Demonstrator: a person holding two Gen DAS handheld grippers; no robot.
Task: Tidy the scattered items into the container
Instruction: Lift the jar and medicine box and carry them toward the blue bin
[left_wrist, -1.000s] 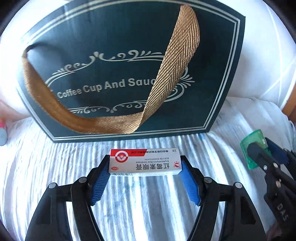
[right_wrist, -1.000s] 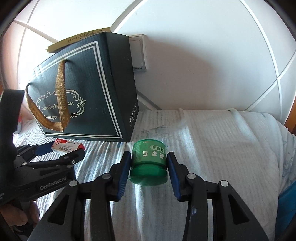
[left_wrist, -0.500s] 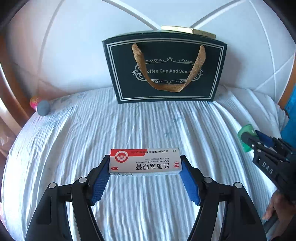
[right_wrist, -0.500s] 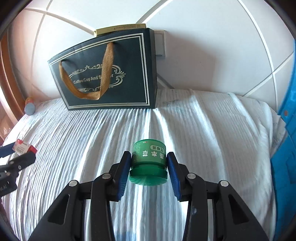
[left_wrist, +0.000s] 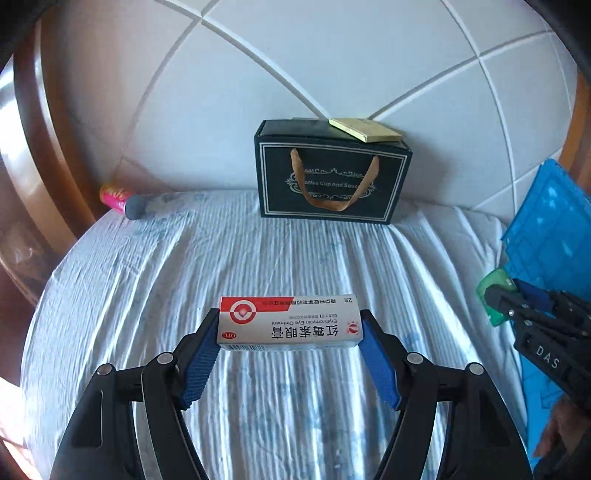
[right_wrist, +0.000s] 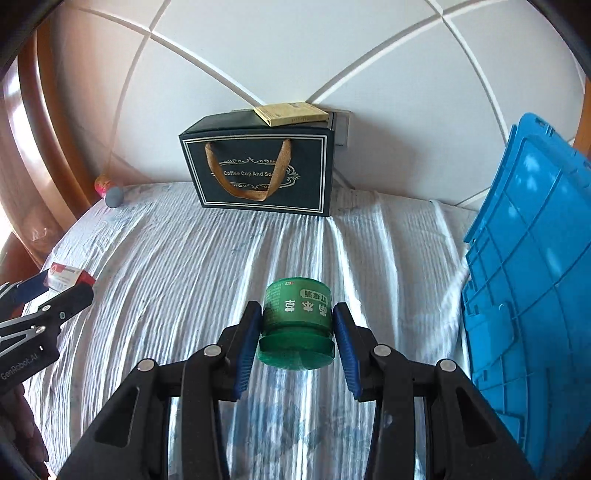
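Clearly mid-carry, with both picks made and the drop still to do. Left gripper pinching the ointment box by its two short ends, blue pads flat against them, box lying crosswise and level, lifted off the sheet over its near middle. Right gripper clamped on the green jar around its sides, jar tipped with its lid toward the camera, likewise held clear above the sheet, nearer the right edge. Blue crate standing at that right edge, just beside the jar; taken here to be the container, though only its ribbed outer wall shows and the opening stays out of both views. Dark gift box upright at the far edge against the wall, a thin yellow booklet lying on its top; a pink tube with a grey cap at the far left corner, probably one more item to collect.

Next: swing both loads right, up and over the crate's rim, jar first since nearer, then spread the jaws only once each thing hangs inside the walls. Worth keeping the two grippers apart on the way, being close at the right edge
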